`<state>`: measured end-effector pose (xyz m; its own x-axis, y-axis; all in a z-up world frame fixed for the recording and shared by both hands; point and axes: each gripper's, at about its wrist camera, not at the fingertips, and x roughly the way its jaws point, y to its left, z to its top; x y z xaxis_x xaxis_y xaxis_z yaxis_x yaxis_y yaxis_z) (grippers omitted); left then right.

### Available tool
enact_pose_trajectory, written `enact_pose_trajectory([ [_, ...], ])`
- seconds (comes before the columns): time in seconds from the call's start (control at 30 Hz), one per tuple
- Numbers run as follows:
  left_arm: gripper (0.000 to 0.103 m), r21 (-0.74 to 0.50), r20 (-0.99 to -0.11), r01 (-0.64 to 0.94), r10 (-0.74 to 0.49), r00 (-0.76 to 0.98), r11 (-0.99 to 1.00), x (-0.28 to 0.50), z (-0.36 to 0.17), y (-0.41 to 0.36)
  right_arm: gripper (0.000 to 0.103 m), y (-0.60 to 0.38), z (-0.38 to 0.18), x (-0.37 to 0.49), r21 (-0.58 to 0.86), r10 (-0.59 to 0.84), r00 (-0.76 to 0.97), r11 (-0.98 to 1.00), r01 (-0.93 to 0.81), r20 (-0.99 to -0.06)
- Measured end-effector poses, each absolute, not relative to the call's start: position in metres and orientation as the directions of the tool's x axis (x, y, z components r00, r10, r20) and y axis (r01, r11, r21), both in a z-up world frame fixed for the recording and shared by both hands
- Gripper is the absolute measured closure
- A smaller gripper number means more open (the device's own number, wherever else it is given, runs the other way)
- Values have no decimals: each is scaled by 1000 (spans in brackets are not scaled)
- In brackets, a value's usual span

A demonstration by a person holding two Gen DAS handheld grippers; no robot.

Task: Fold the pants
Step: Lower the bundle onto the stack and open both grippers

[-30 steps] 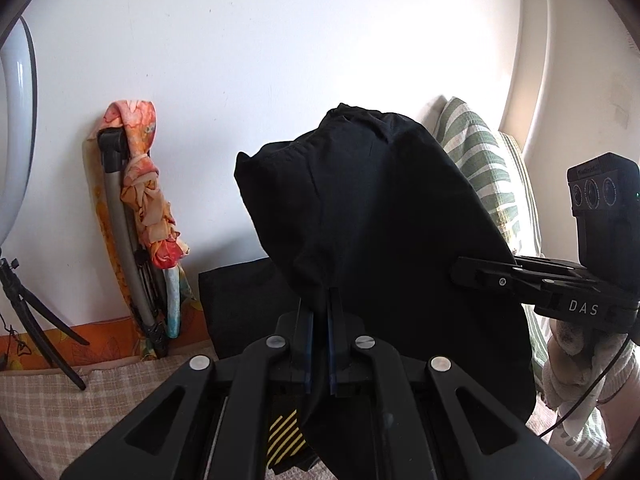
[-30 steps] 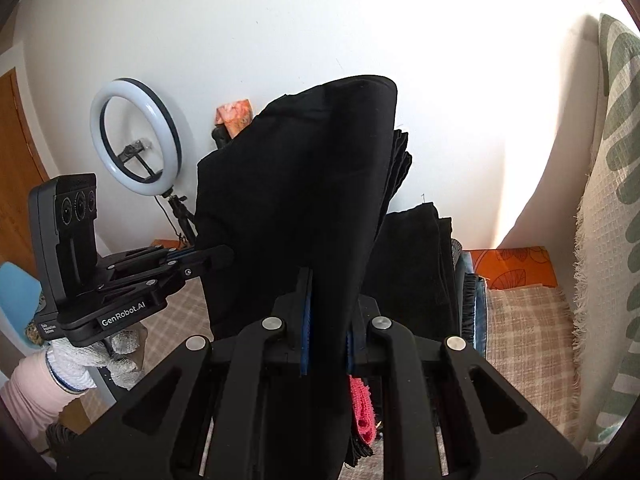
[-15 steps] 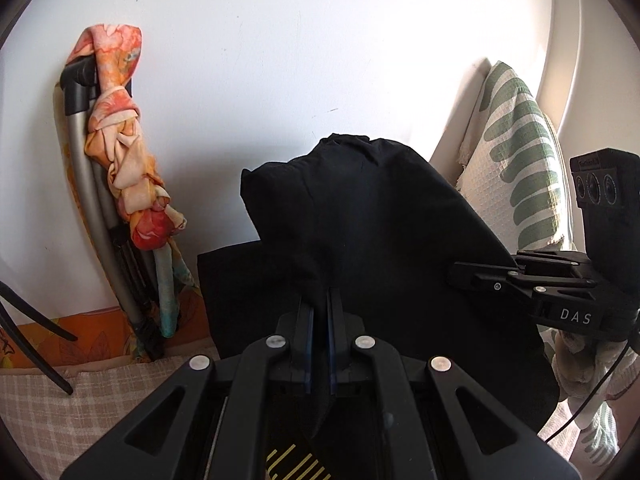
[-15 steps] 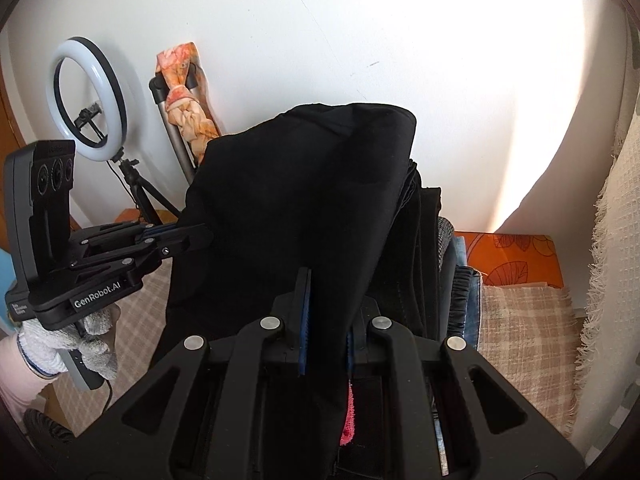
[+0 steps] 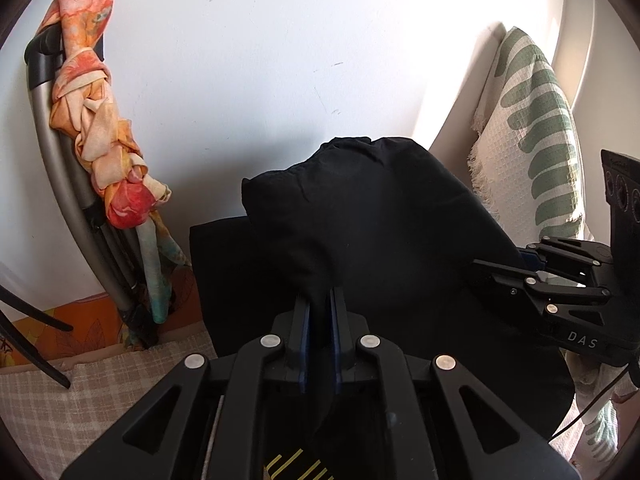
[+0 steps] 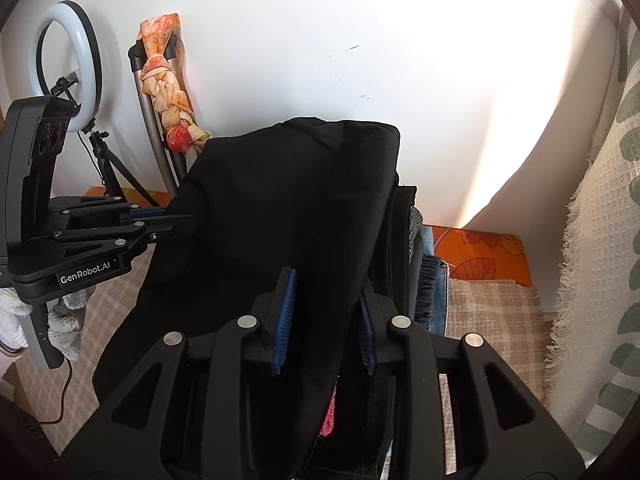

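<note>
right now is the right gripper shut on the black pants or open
Open: the right gripper has just been opening, its blue pads stand apart, and the black pants hang loosely between them.

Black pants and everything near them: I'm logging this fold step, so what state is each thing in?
black pants: folded, draped over the stack.
left gripper: jaws shut on the pants.
right gripper: jaws just been opening, cloth between them, left pad clear of it.
stack of folded clothes: piled against the wall.
ring light: lit.
orange cloth: knotted round a folded frame.
</note>
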<state>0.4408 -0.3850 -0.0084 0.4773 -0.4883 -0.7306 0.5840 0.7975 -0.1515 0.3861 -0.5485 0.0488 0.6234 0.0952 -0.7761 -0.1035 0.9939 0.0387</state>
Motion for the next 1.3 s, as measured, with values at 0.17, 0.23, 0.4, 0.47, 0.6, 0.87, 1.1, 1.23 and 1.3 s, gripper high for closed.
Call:
enact_pose_trajectory([
  [0.17, 71, -116, -763, 564, -437, 476, 817, 441, -13, -389, 51, -549, 54, 383, 51, 92, 637, 995, -83, -766],
  [0.23, 62, -113, -758, 568, -440, 481, 815, 439, -14, -391, 49, -549, 55, 380, 59, 101, 636, 994, -87, -765],
  [0.4, 42, -107, -741, 582, -455, 494, 806, 437, -11, -396, 34, -543, 57, 372, 36, 89, 641, 995, -95, -762],
  [0.47, 40, -104, -735, 579, -455, 503, 808, 436, -7, -395, 33, -543, 60, 366, 33, 85, 645, 995, -93, -759],
  [0.6, 40, -102, -735, 569, -447, 510, 816, 435, -1, -392, 27, -544, 66, 360, 44, 85, 655, 996, -78, -750],
  [0.87, 40, -80, -727, 570, -439, 528, 818, 421, 5, -380, 17, -540, 80, 345, 32, 73, 675, 997, -74, -734],
  [1.1, 40, -83, -716, 572, -448, 535, 816, 398, 13, -367, 16, -533, 92, 326, 38, 66, 692, 998, -55, -719],
  [1.23, 40, -78, -703, 575, -454, 548, 814, 379, 22, -356, 15, -523, 103, 305, 40, 65, 711, 998, -52, -700],
  [1.3, 40, -85, -694, 576, -463, 551, 813, 367, 28, -348, 15, -517, 108, 293, 36, 59, 725, 998, -48, -686],
])
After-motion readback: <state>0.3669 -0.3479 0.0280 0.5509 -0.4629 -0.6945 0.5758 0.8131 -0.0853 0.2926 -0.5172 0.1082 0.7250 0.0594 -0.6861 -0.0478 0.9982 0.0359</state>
